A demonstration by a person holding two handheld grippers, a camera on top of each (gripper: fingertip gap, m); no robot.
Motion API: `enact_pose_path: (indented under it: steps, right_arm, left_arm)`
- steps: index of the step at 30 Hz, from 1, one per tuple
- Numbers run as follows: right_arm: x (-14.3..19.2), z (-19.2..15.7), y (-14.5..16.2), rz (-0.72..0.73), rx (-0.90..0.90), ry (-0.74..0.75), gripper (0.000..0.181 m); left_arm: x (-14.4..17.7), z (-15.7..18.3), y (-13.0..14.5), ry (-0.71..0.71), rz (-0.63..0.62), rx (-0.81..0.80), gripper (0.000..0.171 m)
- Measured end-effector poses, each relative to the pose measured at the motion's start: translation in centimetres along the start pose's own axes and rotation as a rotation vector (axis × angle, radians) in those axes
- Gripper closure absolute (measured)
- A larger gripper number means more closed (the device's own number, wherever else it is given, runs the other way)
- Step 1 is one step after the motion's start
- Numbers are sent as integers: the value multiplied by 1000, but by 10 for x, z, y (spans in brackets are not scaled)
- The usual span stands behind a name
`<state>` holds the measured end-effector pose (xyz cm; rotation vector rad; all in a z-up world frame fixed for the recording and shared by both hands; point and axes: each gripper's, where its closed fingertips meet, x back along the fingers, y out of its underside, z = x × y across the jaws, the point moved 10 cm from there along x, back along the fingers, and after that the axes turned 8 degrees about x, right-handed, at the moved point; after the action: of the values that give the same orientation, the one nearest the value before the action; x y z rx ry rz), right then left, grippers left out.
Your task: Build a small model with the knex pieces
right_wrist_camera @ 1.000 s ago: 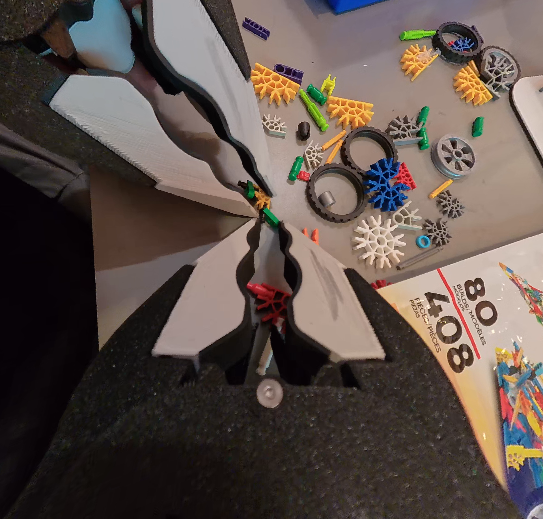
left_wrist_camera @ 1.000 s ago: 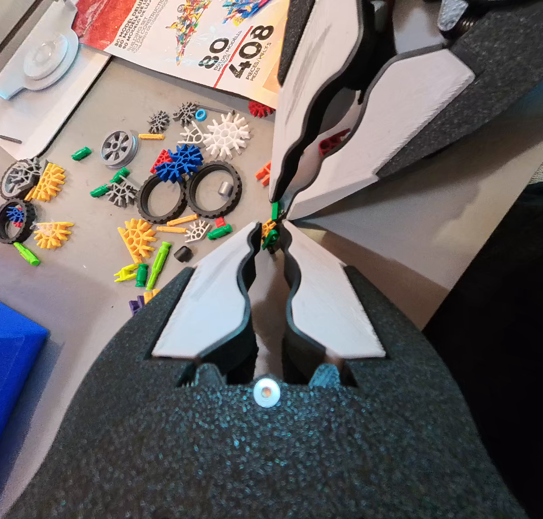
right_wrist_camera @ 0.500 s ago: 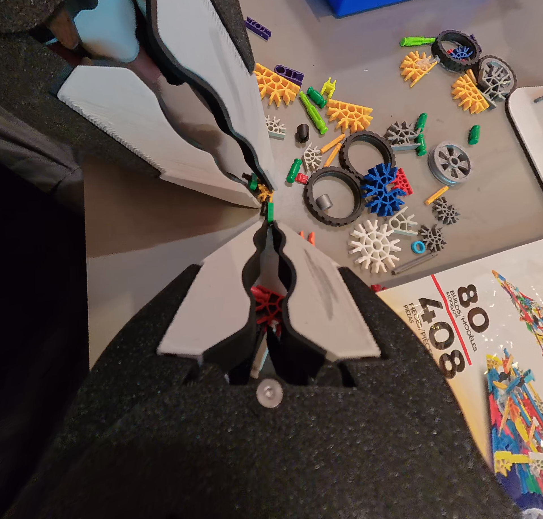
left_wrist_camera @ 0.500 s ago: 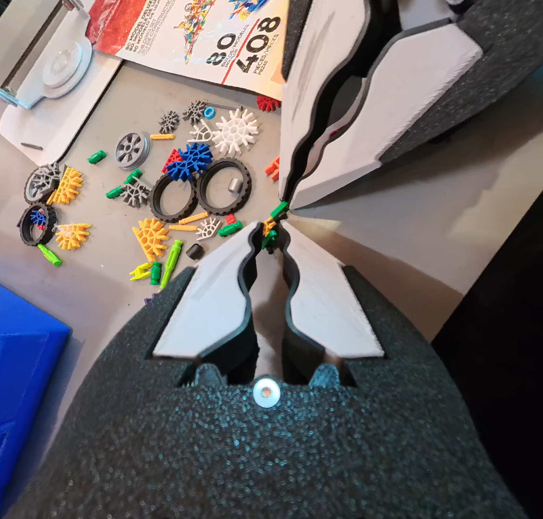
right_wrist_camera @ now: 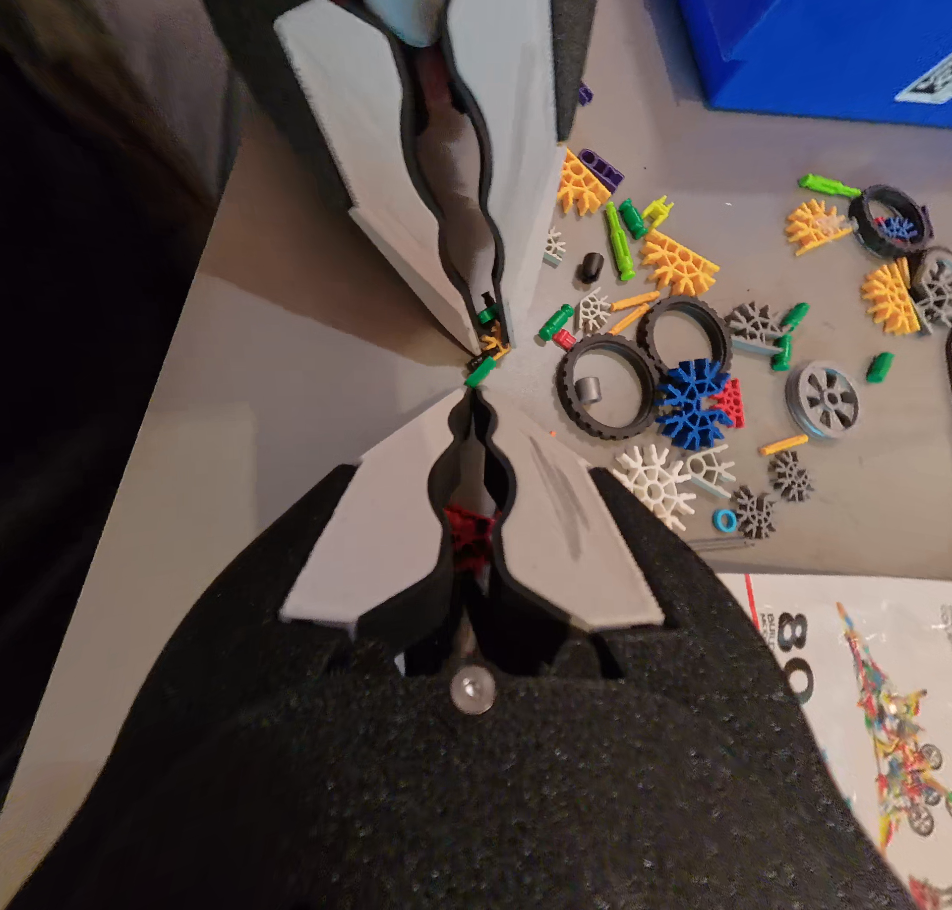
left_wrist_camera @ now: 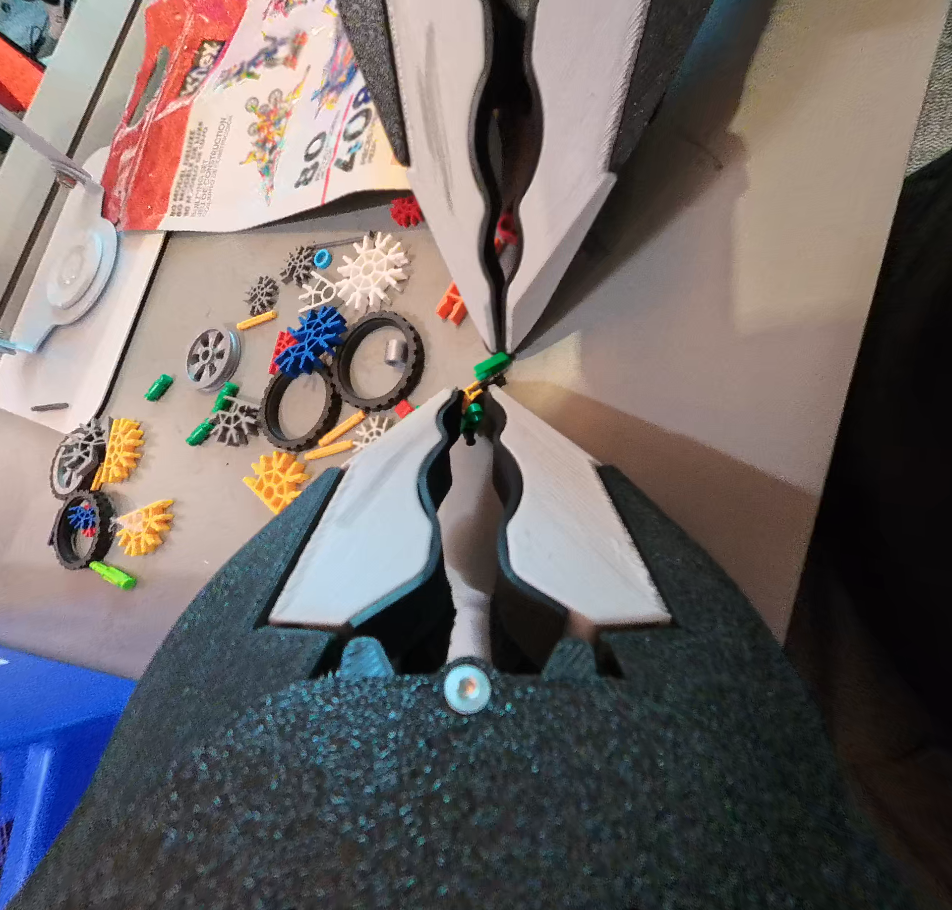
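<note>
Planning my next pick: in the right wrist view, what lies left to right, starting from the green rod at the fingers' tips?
green rod → black tyre → blue connector → grey wheel hub → short green piece

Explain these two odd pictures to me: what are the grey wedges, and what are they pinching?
The wedges are fingers of two hand-held grippers; no robot arm, a person holds one in each hand. Each picture comes from a camera on one gripper, looking along its fingers, so each also shows the other gripper opposite. The left gripper is shut on a small yellow connector with a green rod in it. The right gripper is pinched nearly shut just at the end of another green rod of that piece; a red connector sits deeper between its fingers. On the grey table lie toy parts: black tyres, a blue connector, a white connector, a printed box and a blue bin.
</note>
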<state>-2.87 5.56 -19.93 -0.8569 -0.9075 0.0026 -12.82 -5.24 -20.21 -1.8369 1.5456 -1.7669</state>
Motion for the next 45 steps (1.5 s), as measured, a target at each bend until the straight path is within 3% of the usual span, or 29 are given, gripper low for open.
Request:
enact_pose_path:
  steps: [9,20,22,27,32,40,45]
  right_arm:
    - [0,0,-3,-2,2,-22,181]
    - [6,3,-10,-44,-80,47,172]
    - [1,0,-11,-77,-83,50,171]
    - [-3,-5,-14,-82,-99,78,175]
    - [-3,-10,-13,-87,-103,72,181]
    - [5,-13,-19,-53,-137,131,168]
    - [16,-7,-15,29,-337,158,164]
  left_arm:
    - [0,-4,0,80,17,-25,165]
    - [4,4,0,-71,-37,38,162]
    - [6,5,0,-102,-24,56,152]
    - [14,9,4,-83,-11,106,151]
    - [16,10,7,-72,-29,118,160]
    - [9,12,1,-68,-27,107,166]
    - [8,11,-14,-134,48,64,167]
